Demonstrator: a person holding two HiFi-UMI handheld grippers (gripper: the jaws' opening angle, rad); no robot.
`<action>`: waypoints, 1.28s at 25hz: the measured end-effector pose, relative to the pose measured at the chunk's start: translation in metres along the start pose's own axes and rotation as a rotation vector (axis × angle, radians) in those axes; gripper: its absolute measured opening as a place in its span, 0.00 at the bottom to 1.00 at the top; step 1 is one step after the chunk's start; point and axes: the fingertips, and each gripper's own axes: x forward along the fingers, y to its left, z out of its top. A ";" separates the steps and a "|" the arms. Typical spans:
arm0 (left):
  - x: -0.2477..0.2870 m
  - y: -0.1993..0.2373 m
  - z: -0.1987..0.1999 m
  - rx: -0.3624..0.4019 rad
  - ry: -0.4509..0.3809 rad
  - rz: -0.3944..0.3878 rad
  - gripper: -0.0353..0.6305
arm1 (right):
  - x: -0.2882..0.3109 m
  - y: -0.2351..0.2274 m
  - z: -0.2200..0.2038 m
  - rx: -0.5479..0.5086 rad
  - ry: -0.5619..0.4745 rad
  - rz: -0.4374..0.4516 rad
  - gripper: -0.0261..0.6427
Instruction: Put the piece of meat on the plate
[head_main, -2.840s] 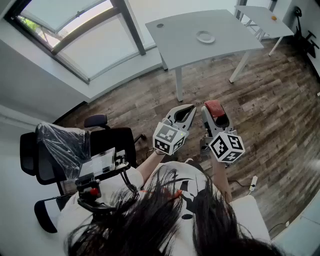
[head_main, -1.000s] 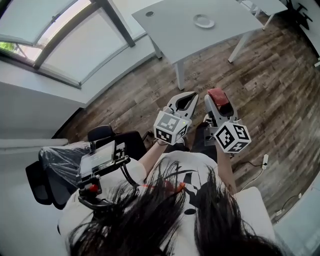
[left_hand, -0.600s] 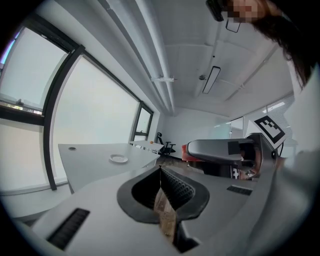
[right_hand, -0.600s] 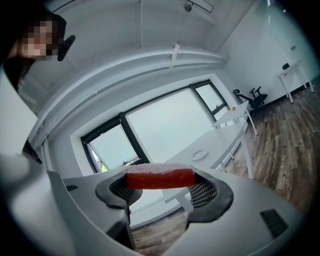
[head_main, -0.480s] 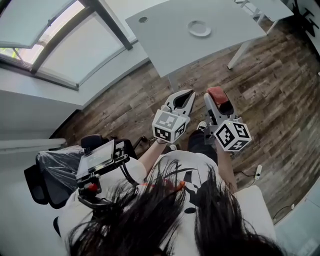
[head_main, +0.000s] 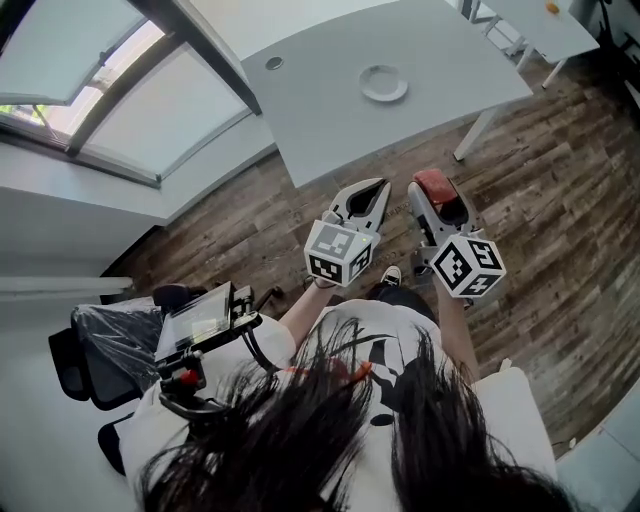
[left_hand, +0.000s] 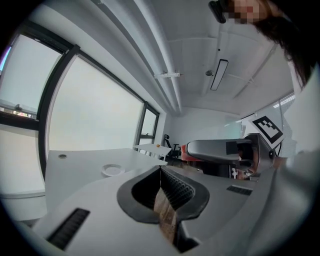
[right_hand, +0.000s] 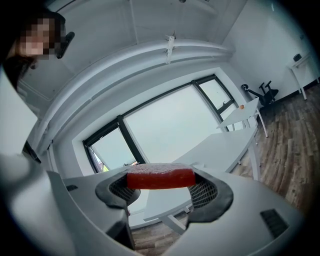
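the right gripper (right_hand: 162, 192) is clenched on the piece of meat (right_hand: 160, 176), a flat red slab pinched at its two ends so that it bridges the jaws crosswise and sits level near their tips. held like this, the slab can probably be lowered flat and freed just by opening the jaws, which suits setting it on a shallow dish.

the left gripper (left_hand: 162, 192) carries nothing. its jaws appear to be pressed together at the tips, though a thin slit of wood floor shows between them lower down, so the closure is a judgement from a cramped view. it rides just beside the right one, on the side nearer the window. it looks parked out of the way, since the task needs only one gripper.

the plate (head_main: 384, 83) is small, white and bare, and it sits on the grey table (head_main: 330, 110). both grippers are raised in front of the person, over the wood floor (head_main: 560, 200) and well short of the plate, so the meat is in the air on the person's side of it, not yet over the tabletop. the carry to the plate seems to be under way, and the release is yet to come.
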 end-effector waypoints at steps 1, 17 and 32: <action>0.007 -0.001 0.001 0.002 0.001 0.006 0.06 | 0.003 -0.007 0.004 0.002 0.002 0.005 0.51; 0.062 0.037 -0.001 -0.011 0.057 0.067 0.06 | 0.060 -0.051 0.012 0.073 0.046 0.036 0.51; 0.187 0.115 0.025 0.013 0.086 -0.033 0.06 | 0.161 -0.128 0.061 0.048 -0.010 -0.079 0.51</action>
